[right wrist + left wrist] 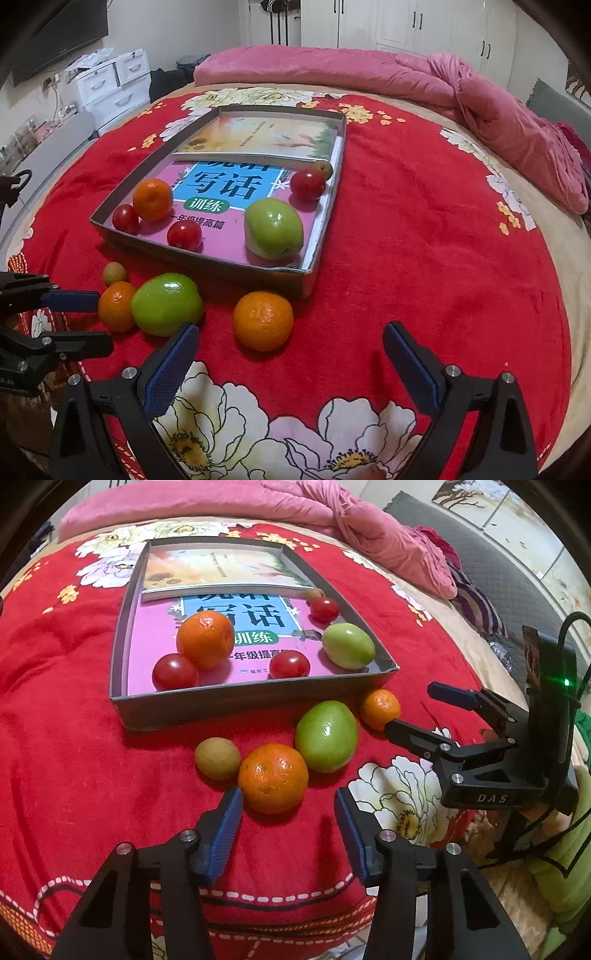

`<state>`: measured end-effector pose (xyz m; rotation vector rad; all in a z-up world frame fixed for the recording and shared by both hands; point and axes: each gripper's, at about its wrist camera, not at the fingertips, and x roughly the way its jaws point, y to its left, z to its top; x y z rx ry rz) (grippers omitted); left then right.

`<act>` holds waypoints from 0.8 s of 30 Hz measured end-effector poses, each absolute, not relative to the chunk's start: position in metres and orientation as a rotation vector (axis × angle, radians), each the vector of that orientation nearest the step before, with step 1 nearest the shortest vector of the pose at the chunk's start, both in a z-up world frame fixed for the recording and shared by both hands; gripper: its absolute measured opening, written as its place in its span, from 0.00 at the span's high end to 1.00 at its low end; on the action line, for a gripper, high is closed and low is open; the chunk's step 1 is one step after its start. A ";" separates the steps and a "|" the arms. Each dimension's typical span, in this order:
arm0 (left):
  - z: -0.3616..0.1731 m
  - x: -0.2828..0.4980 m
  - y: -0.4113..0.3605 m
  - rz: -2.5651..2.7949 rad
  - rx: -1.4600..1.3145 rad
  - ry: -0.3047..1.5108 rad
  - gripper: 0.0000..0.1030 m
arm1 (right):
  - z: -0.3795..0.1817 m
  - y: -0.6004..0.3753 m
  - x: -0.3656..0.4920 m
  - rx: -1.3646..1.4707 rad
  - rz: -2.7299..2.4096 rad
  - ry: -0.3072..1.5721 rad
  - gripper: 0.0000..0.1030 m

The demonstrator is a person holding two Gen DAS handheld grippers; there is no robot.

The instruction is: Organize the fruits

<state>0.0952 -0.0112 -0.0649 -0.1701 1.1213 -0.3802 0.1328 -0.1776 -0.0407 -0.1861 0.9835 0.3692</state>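
Observation:
A grey cardboard tray (236,701) (207,260) lies on the red floral blanket. It holds two books, an orange (205,638), three red tomatoes, a green fruit (348,645) and a small brown fruit at the back. In front of the tray lie a brown fruit (217,757), an orange (273,777) (117,305), a green fruit (327,736) (167,303) and a second orange (380,709) (263,319). My left gripper (288,812) (94,321) is open just before the near orange. My right gripper (291,345) (410,710) is open, close behind the second orange.
A pink quilt (424,81) is bunched along the far and right side of the bed. White drawers (110,86) stand at the far left. Wardrobe doors (413,22) are behind. The blanket's edge runs near my grippers.

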 end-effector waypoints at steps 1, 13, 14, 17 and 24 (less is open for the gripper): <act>-0.065 0.096 -0.011 -0.380 -0.172 1.121 0.49 | -0.041 -0.177 0.133 -0.191 0.369 0.983 0.05; -0.072 0.107 -0.009 -0.372 -0.192 1.132 0.52 | -0.049 -0.169 0.132 -0.213 0.423 1.003 0.33; -0.072 0.108 -0.010 -0.371 -0.189 1.131 0.52 | -0.049 -0.168 0.133 -0.215 0.429 1.002 0.37; -0.073 0.109 -0.010 -0.368 -0.172 1.134 0.55 | -0.050 -0.166 0.133 -0.228 0.443 0.998 0.45; -0.076 0.115 -0.010 -0.371 -0.172 1.136 0.57 | -0.054 -0.160 0.134 -0.244 0.465 0.998 0.53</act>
